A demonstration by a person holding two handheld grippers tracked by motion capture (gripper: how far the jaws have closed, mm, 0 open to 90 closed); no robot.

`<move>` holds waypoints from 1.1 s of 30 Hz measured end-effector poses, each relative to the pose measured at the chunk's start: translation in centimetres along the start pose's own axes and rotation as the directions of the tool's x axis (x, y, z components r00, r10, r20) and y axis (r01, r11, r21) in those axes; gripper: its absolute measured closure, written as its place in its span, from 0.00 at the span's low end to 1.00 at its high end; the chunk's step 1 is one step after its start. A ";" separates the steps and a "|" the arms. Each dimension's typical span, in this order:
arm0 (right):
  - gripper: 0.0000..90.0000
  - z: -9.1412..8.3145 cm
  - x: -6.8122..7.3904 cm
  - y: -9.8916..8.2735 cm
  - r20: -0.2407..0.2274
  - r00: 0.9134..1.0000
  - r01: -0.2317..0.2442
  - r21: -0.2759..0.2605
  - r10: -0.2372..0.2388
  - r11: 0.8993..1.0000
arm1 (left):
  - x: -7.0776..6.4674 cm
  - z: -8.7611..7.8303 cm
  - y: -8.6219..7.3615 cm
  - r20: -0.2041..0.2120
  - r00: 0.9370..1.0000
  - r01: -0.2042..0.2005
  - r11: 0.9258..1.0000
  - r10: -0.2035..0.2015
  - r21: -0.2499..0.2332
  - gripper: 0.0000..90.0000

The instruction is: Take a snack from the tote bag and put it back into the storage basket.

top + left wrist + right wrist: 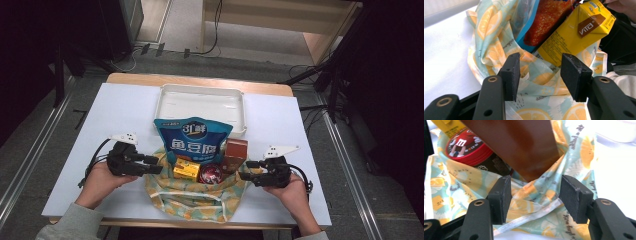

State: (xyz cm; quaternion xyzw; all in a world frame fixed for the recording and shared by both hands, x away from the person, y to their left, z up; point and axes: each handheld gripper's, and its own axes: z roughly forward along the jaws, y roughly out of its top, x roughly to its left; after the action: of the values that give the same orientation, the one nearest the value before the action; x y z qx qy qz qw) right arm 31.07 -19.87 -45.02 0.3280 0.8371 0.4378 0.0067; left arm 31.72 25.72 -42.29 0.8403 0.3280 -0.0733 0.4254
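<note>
One bag [192, 197] (four snacks), one tray [201, 106].

My high view looks forward and down from above the near edge of the table [75, 150], taking in its whole top. Each gripper view rides low and close, looking along its jaws. All three share the lemon-print bag [192, 197] [499, 50] [574, 157] at the near edge.

The fabric bag [192, 192] hid the lower parts of the blue snack pouch [193, 137] and brown box [235, 155]; the yellow carton's [574, 32] small print was illegible, and the frame's upper edge cropped the brown box.
</note>
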 end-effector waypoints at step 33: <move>0.45 0.6 -3.1 1.1 0.084 0.991 -0.099 -0.014 0.100 0.995 | -1.0 -2.1 4.4 -0.037 0.995 -0.093 0.995 0.092 -0.042 0.42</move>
State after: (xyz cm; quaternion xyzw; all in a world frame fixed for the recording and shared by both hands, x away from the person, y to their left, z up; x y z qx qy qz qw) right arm 34.26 -20.72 -45.42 0.3877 0.8164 0.4275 0.0221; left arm 33.26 24.99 -37.65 0.8464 0.2976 -0.0317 0.4406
